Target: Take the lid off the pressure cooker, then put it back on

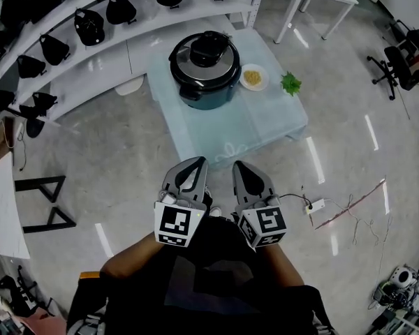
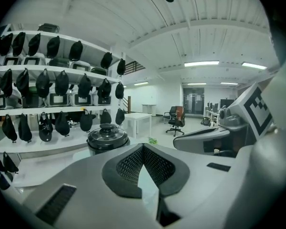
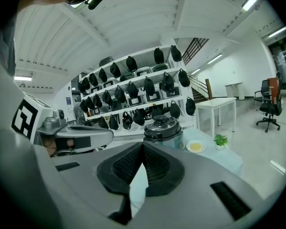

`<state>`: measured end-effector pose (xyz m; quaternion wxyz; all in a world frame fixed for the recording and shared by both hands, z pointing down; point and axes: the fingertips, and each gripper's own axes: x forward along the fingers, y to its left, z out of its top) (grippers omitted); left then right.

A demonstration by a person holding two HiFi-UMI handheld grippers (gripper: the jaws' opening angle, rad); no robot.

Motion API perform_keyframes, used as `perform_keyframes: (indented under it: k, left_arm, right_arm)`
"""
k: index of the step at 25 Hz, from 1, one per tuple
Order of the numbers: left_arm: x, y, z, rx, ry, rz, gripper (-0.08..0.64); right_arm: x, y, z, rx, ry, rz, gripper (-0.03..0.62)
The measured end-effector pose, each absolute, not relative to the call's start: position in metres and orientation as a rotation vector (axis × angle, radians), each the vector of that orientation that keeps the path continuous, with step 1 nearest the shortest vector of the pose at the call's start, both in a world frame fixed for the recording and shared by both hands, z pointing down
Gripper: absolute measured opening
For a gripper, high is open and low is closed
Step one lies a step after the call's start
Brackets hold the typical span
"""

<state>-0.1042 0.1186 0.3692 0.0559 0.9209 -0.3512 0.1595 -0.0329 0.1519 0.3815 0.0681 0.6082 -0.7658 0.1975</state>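
Lid (image 1: 190, 61) sat on the cooker (image 1: 205, 89), at the far part of the bench (image 1: 265, 128), well apart from both grippers. The left gripper (image 1: 197, 162) and the right gripper (image 1: 236, 165) were each closed tip to tip and held nothing. To do the step well, I judged that one gripper should open first and take the black handle (image 1: 209, 46) squarely, then turn and lift it straight. A plate (image 1: 253, 77) and a plant (image 1: 290, 84) stood just right of the cooker, so the near bare side gave more room. A shelf (image 1: 91, 54) curved close behind. Open floor (image 1: 126, 159) lay before the bench.
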Motion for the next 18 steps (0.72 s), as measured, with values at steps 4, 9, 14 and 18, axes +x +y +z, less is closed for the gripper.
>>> perform_keyframes:
  k: [4,9,14,18]
  left_arm:
    - [-0.096,0.08,0.373,2.794,-1.061,0.484,0.006]
    - [-0.091,0.033,0.378,2.774,-1.068,0.473,0.008]
    - [-0.09,-0.009,0.377,2.755,-1.099,0.434,0.007]
    - [-0.094,-0.033,0.37,2.745,-1.129,0.395,0.008]
  right_arm:
    - [-0.026,0.109,0.384,1.836,-2.311,0.584,0.015]
    - [-0.021,0.059,0.388,1.823,-2.31,0.585,0.015]
    - [-0.018,0.019,0.385,1.793,-2.305,0.551,0.015]
    - [-0.019,-0.004,0.377,1.77,-2.307,0.521,0.015]
